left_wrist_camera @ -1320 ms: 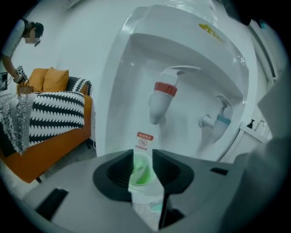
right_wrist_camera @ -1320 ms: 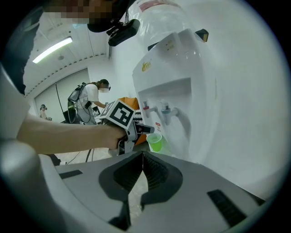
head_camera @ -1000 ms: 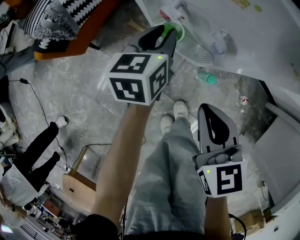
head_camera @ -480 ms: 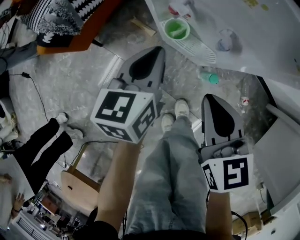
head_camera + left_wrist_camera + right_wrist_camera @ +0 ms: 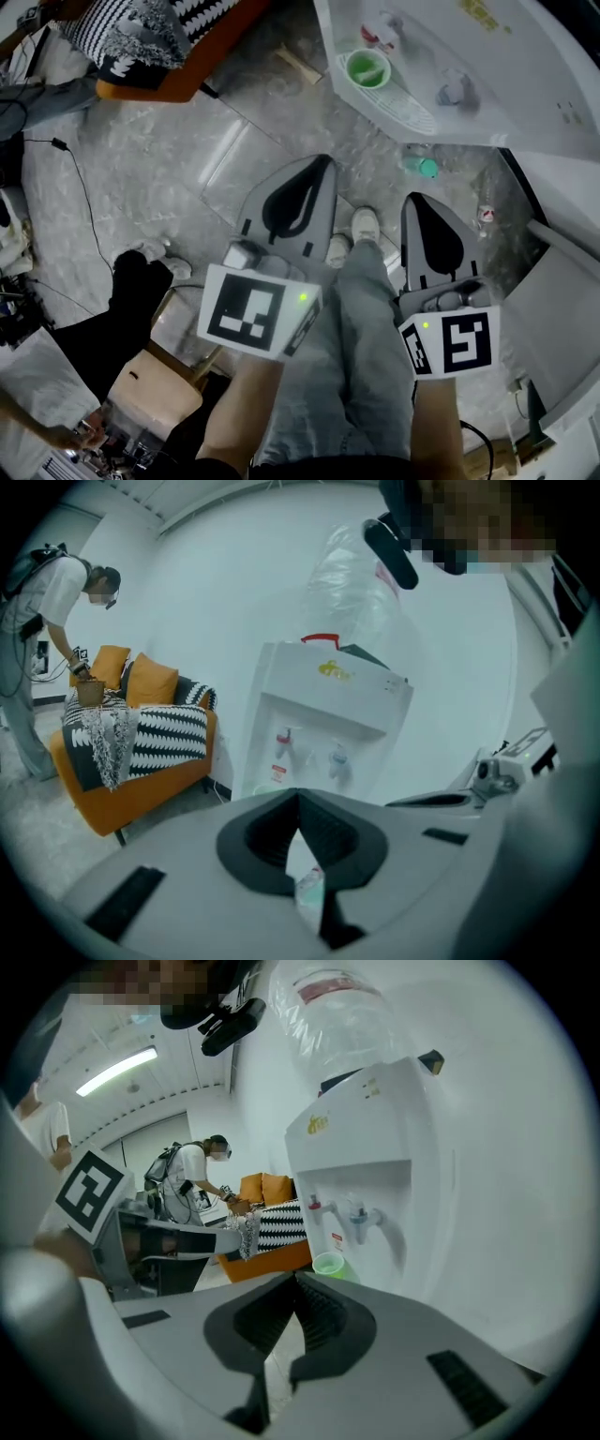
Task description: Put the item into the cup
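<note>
Two grippers hang low over the floor in the head view, well apart from the water dispenser (image 5: 525, 66) at the top right. The left gripper (image 5: 325, 161) and the right gripper (image 5: 412, 197) lie side by side above the person's jeans, both clenched, with nothing held that this view shows. The green cup (image 5: 367, 68) stands on the dispenser's drip tray (image 5: 405, 109), under the taps. A paler patch lies inside it, but whether that is the item cannot be told. A small teal bottle (image 5: 422, 167) lies on the floor near the dispenser's foot. An orange sofa (image 5: 178, 67) fills the top left corner.

Seen from the left gripper view, the jaws meet at their tips. Something small and pale shows through the slit below them; what it is cannot be told. The dispenser stands ahead, with the sofa to its left.

Seen from the right gripper view, the jaws are also closed tip to tip with nothing between them, and the cup shows just above them.
</note>
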